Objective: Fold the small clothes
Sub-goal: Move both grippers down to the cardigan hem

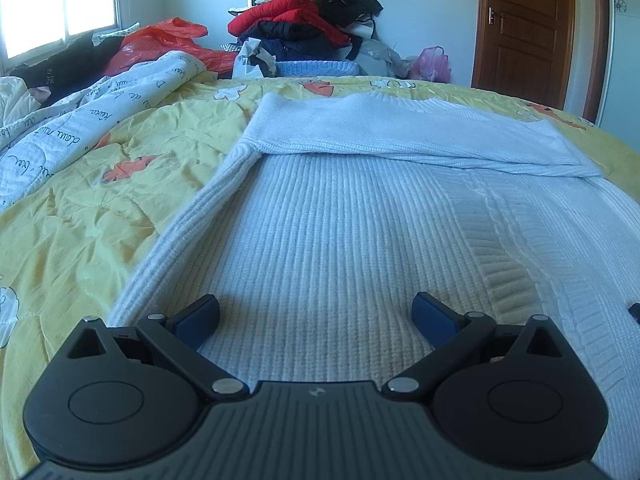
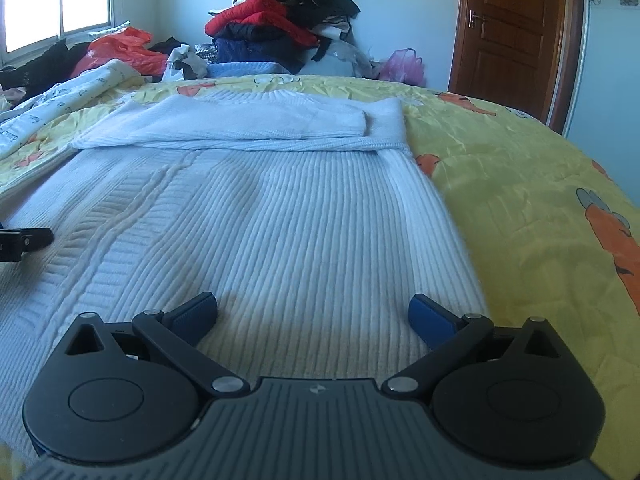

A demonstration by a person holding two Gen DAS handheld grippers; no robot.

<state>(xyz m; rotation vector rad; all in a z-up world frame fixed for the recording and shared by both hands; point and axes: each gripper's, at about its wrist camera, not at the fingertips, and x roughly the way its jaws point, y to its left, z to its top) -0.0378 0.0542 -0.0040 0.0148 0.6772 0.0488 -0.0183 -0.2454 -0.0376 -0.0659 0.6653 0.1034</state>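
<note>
Sweater geometry decides our coming move: the white ribbed knit sweater (image 1: 344,216) lies flat on the yellow bed cover with orange cartoon prints (image 1: 80,208), its long axis running straight away from both pairs of tongs, hem end nearest us, collar end far. At the far end, the sleeves appear already folded across the chest as a smooth band (image 2: 248,124).

Our left tongs (image 1: 316,316) hang wide open just above the knit near the sweater's left edge, holding nothing. Our right tongs (image 2: 312,314) are equally spread and unloaded, close to the right edge, where the knit meets the yellow cover (image 2: 520,208). From the right wrist view, part of the left tool shows at the frame's left border, so the two sit side by side across the garment's width, each about equally near the hem.

We judge the hem lies below or just behind the fingertips, out of sight in both views. A lengthwise fold would call for both tongs to pinch that near edge and carry it forward toward the folded band.
</note>
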